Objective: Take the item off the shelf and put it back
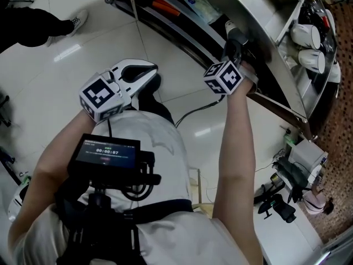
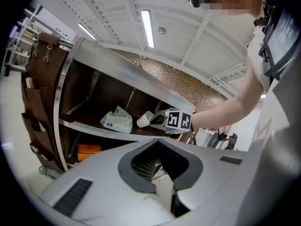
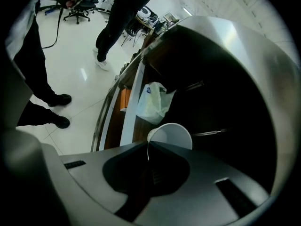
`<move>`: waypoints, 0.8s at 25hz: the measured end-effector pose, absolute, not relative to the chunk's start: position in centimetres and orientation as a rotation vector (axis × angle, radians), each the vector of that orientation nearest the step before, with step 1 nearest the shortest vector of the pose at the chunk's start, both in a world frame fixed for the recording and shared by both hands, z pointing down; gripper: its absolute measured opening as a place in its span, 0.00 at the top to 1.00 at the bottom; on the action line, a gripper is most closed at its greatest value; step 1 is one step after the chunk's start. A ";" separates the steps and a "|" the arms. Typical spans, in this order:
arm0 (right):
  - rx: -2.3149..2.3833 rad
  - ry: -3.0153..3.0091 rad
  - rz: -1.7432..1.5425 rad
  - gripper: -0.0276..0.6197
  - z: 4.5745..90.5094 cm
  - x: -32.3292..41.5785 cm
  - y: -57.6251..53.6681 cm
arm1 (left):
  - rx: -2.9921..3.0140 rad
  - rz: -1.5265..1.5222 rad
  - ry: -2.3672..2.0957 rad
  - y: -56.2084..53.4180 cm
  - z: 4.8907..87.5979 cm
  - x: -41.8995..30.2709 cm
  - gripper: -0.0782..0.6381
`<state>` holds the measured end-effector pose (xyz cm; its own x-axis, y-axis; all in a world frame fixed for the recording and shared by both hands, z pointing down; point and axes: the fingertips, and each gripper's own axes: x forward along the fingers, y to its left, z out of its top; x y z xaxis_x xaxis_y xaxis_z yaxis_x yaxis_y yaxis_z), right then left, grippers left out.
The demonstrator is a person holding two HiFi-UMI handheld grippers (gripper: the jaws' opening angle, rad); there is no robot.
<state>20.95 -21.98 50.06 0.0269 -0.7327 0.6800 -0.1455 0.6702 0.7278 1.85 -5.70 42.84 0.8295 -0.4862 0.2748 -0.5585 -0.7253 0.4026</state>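
A white paper cup (image 3: 171, 134) lies tipped on its side at the middle board of the steel shelf (image 2: 94, 128), mouth toward me. My right gripper (image 3: 149, 157) reaches into the shelf and is shut on the cup's rim, one pad inside the mouth. From the left gripper view the same cup (image 2: 145, 120) sticks out ahead of the right gripper (image 2: 157, 120). In the head view the right gripper (image 1: 234, 35) is under the shelf's top plate (image 1: 259, 21). My left gripper (image 1: 149, 73) hangs back over the floor, shut, with nothing in it (image 2: 169, 187).
A pale green bag of tissues (image 3: 153, 102) lies on the same board just beyond the cup. An orange box (image 2: 88, 149) sits on the board below. A brown hanging organiser (image 2: 40, 93) covers the shelf's end. A person's legs (image 3: 42, 79) stand nearby. White mugs (image 1: 306, 35) hang at right.
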 end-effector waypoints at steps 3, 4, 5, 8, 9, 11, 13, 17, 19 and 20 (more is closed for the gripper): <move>0.753 -1.532 -0.522 0.93 49.7 20.2 -20.4 | 2.536 0.215 -0.769 -5.8 42.6 1.8 0.88; 0.752 -1.545 -0.516 0.93 49.6 19.9 -19.9 | 2.535 0.216 -0.763 -5.9 42.4 1.9 0.88; 0.753 -1.559 -0.510 0.93 49.3 19.6 -19.4 | 2.538 0.217 -0.758 -6.0 42.1 2.0 0.88; 0.763 -1.607 -0.497 0.93 48.4 18.4 -17.6 | 2.552 0.225 -0.750 -6.1 41.7 1.9 0.88; 0.764 -1.627 -0.495 0.93 48.0 17.8 -16.9 | 2.558 0.227 -0.752 -6.2 41.7 1.9 0.88; 0.765 -1.674 -0.497 0.93 47.0 16.7 -15.7 | 2.575 0.230 -0.768 -6.4 42.2 1.5 0.88; 0.762 -1.724 -0.506 0.93 45.9 15.4 -14.4 | 2.586 0.243 -0.779 -6.5 42.5 1.1 0.88; 0.770 -1.841 -0.507 0.93 43.6 13.0 -12.5 | 2.616 0.265 -0.779 -7.0 41.8 0.6 0.88; 0.790 -1.913 -0.492 0.93 42.4 11.9 -11.8 | 2.639 0.245 -0.782 -7.4 40.8 0.4 0.88; 0.803 -1.950 -0.484 0.93 41.7 11.6 -11.5 | 2.647 0.242 -0.785 -7.5 40.5 0.3 0.88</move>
<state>11.55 -11.54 41.75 -0.3437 -0.7069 0.6181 -0.3359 0.7072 0.6221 0.34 -7.54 40.46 0.8302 -0.4913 0.2637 -0.5544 -0.7772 0.2975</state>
